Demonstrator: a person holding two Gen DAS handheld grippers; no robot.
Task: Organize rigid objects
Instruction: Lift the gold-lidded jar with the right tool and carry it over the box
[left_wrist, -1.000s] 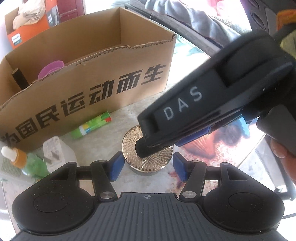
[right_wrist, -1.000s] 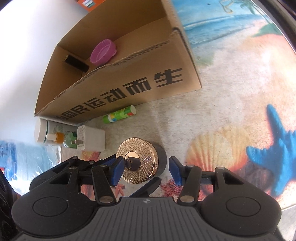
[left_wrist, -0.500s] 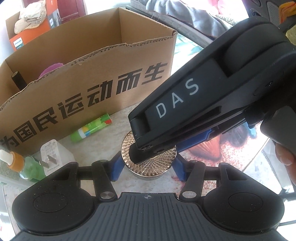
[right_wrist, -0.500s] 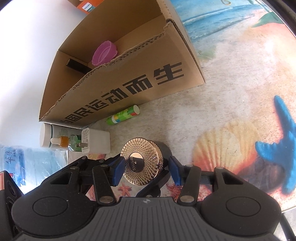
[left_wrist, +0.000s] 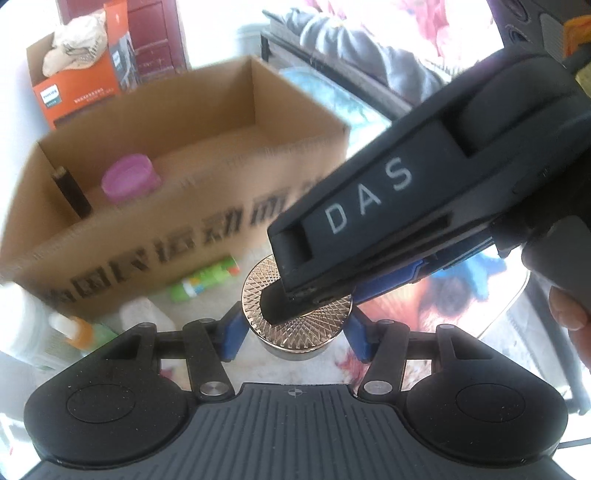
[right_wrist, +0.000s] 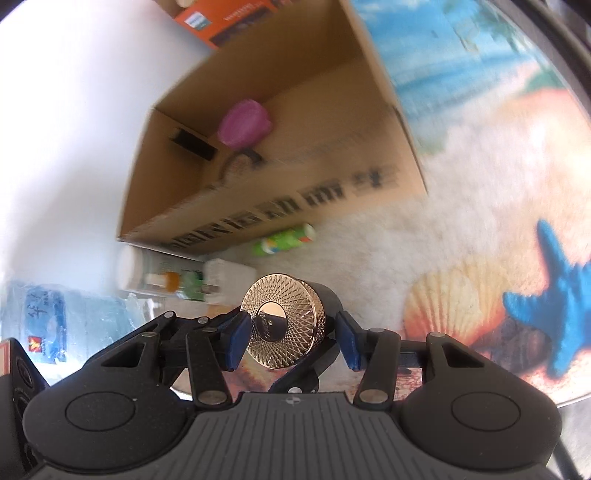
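A round jar with a gold patterned lid (left_wrist: 295, 314) (right_wrist: 284, 325) sits between the fingers of both grippers. My left gripper (left_wrist: 295, 334) is shut on the jar's sides and holds it above the table. My right gripper (right_wrist: 288, 338) also spans the jar; its left pad touches the lid, its right pad stands slightly off. The right gripper's body (left_wrist: 424, 192) crosses over the jar in the left wrist view. An open cardboard box (left_wrist: 192, 192) (right_wrist: 273, 162) holds a purple lid (left_wrist: 127, 179) (right_wrist: 243, 123) and a dark stick (left_wrist: 72, 195).
A green tube (right_wrist: 284, 242) (left_wrist: 203, 277), a white charger (right_wrist: 229, 278), a small orange-capped bottle (left_wrist: 77, 328) and a white bottle (right_wrist: 147, 267) lie in front of the box. The beach-print tablecloth (right_wrist: 461, 258) spreads to the right. An orange box (left_wrist: 77, 96) stands behind.
The jar has risen off the table, held between the grippers, tilting toward the right wrist camera. Both views have swung up toward the box, and the background is motion-blurred.
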